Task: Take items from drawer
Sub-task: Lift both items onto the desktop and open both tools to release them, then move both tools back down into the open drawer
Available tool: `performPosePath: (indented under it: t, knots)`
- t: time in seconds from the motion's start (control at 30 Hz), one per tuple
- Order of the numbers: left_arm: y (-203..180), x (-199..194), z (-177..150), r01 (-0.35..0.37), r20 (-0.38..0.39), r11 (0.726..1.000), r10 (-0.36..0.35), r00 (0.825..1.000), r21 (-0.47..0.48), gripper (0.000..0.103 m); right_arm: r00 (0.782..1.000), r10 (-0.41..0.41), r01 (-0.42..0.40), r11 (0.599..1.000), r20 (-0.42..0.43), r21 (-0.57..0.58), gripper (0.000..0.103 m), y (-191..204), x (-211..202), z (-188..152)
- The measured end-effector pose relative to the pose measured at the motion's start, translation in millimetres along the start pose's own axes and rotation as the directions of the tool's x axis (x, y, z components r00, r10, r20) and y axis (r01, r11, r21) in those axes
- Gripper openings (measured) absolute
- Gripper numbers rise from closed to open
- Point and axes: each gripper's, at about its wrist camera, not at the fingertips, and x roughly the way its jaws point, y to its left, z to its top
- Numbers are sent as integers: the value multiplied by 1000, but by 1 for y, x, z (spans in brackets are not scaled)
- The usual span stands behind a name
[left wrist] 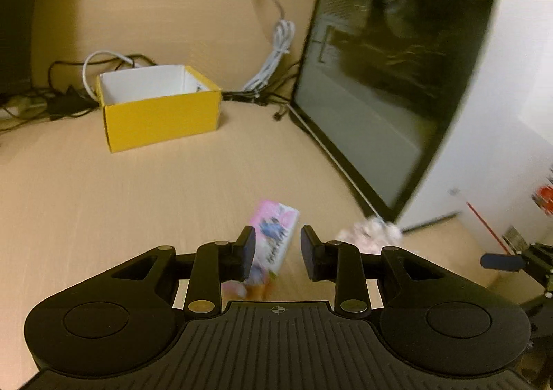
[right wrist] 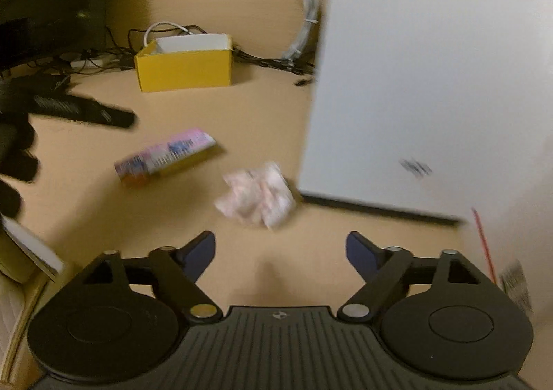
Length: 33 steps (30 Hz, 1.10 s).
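Note:
A pink printed box (left wrist: 274, 238) lies on the wooden desk (left wrist: 138, 200) between the fingers of my left gripper (left wrist: 278, 248). The gripper is open: the box sits against the left pad, with a gap to the right pad. The right wrist view shows the same pink box (right wrist: 166, 155) flat on the desk. A crumpled pink-white packet (right wrist: 255, 200) rests just ahead of my right gripper (right wrist: 280, 251), which is open wide with nothing between its fingers. That crumpled packet (left wrist: 369, 232) lies to the right of the left gripper. No drawer is clearly in view.
An open yellow cardboard box (left wrist: 159, 106) stands at the back of the desk, with cables (left wrist: 276, 55) behind it. A white computer case with a dark glass side (left wrist: 380, 79) blocks the right. A dark blurred shape, probably the left gripper (right wrist: 86, 112), reaches in from the left.

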Motion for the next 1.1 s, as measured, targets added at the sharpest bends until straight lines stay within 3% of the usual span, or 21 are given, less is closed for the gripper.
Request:
performPosePath:
  t: [0.1,0.23,0.4,0.53,0.63,0.77,0.83,0.97,1.1]
  knots:
    - [-14,-13,-20,21,-42,999,-20,999,24,32,1000,-17,17,999,-2,32,93,-17,-16,-25]
    - [-33,-17,-58,65,-162,995,-52,985,79,32,999,10,-6,995,-42,100,94,-39,-29,-50]
    - [-54,-2,-103,57,-363,988,-1,932,142,32,997,21,-8,987,-78,158,94,-52,-36,-72]
    - [-69,6,-127,68,-443,987,5,897,148,32,989,19,8,983,-147,183,94,-58,-35,-90]
    - [-90,9,-137,147,-463,973,-48,885,181,32,978,23,22,977,-206,213,94,-59,-29,-104]
    - [-125,23,-148,315,-540,922,-151,828,225,32,976,27,31,965,-215,261,94,-61,-33,-117]
    - [-136,29,-150,330,-539,912,-155,828,244,32,979,63,-8,963,-193,270,94,-61,-46,-122]
    - [-148,45,-143,345,-485,911,-202,851,226,32,981,103,-60,967,-164,249,94,-53,-74,-138]
    - [-168,63,-137,368,-460,893,-221,860,260,32,980,58,-13,973,-191,231,94,-50,-89,-151]
